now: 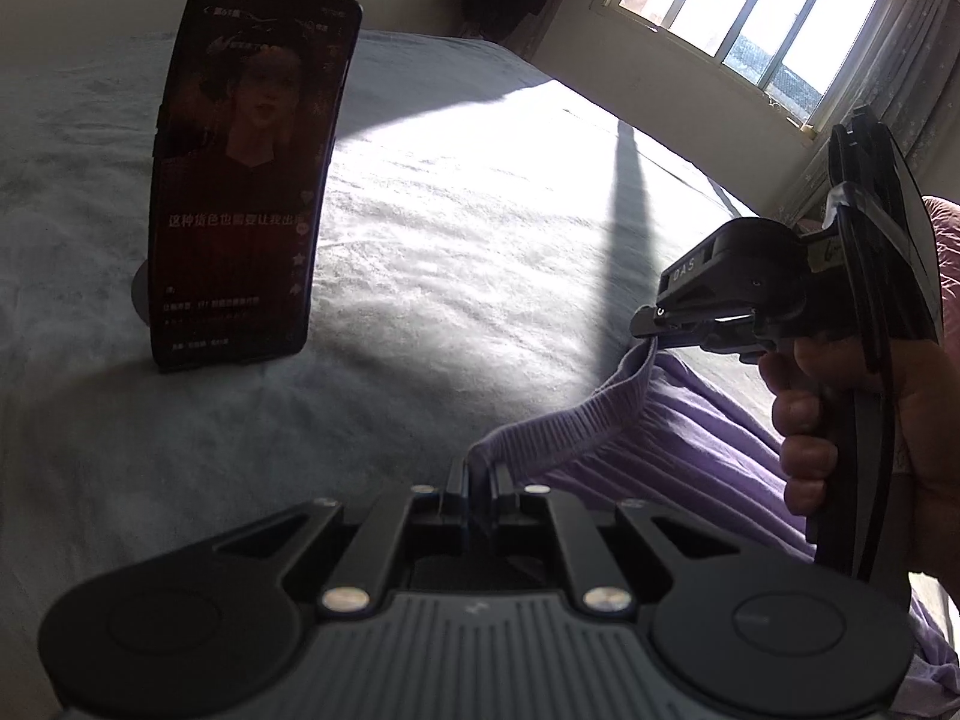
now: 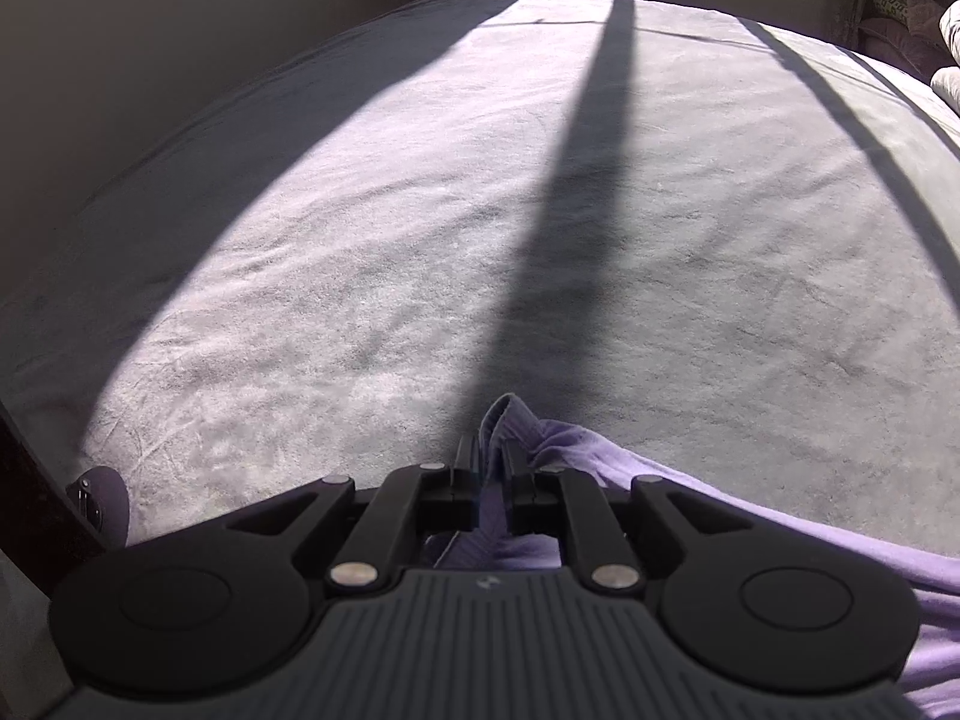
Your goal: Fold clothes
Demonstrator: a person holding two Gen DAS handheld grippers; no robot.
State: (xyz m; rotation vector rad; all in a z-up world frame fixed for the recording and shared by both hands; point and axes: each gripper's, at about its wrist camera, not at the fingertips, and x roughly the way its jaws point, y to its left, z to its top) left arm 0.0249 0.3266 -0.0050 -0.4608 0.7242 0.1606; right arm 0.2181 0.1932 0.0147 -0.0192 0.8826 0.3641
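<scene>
Both grippers pinched nearly closed on the garment (image 1: 690, 420) hem band: left gripper (image 1: 478, 471) on one end, right gripper (image 2: 495, 463) on the other, band slack between them just over the bed (image 1: 450, 240), body trailing toward the person

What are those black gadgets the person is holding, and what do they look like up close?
Each is a hand-held gripper. The left gripper and right gripper match: matte black, two slim fingers on angled link bars with silver rivets, two round black discs, and a ribbed grey body. From the side, the right one has a pistol-style handle and the white letters "DAS". No cables show, and no sleeve can be made out.
</scene>
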